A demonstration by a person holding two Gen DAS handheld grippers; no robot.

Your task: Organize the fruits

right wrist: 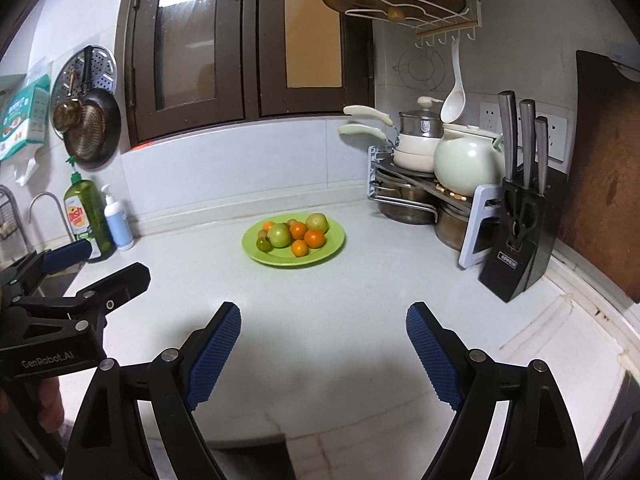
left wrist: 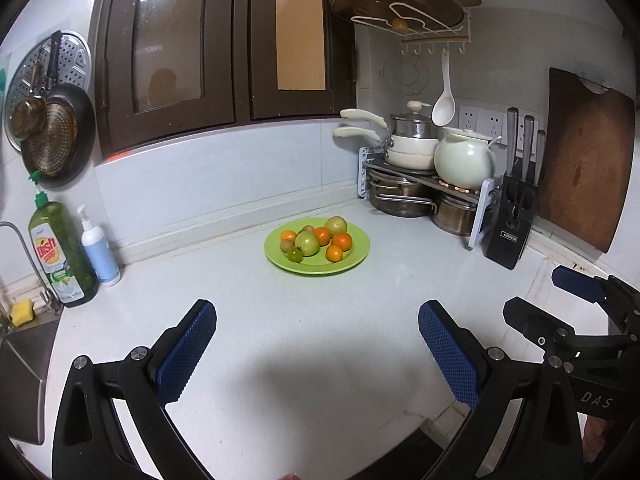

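A green plate (left wrist: 358,242) (right wrist: 334,236) stands on the white counter and holds several fruits: orange tangerines (left wrist: 342,241) (right wrist: 314,238), pale green round fruits (left wrist: 307,243) (right wrist: 279,235) and a small dark green one (left wrist: 295,255) (right wrist: 263,244). My left gripper (left wrist: 318,314) hangs open over the near counter, well short of the plate, with nothing between its blue pads. My right gripper (right wrist: 323,314) is likewise open and empty, at a similar distance from the plate. Each gripper shows at the edge of the other's view.
A pot rack (left wrist: 420,184) with pans and a pale teapot (left wrist: 464,158) fills the back right corner, with a black knife block (left wrist: 514,224) and a brown cutting board (left wrist: 588,156) beside it. Dish soap (left wrist: 60,252) and a pump bottle (left wrist: 98,246) stand left by the sink.
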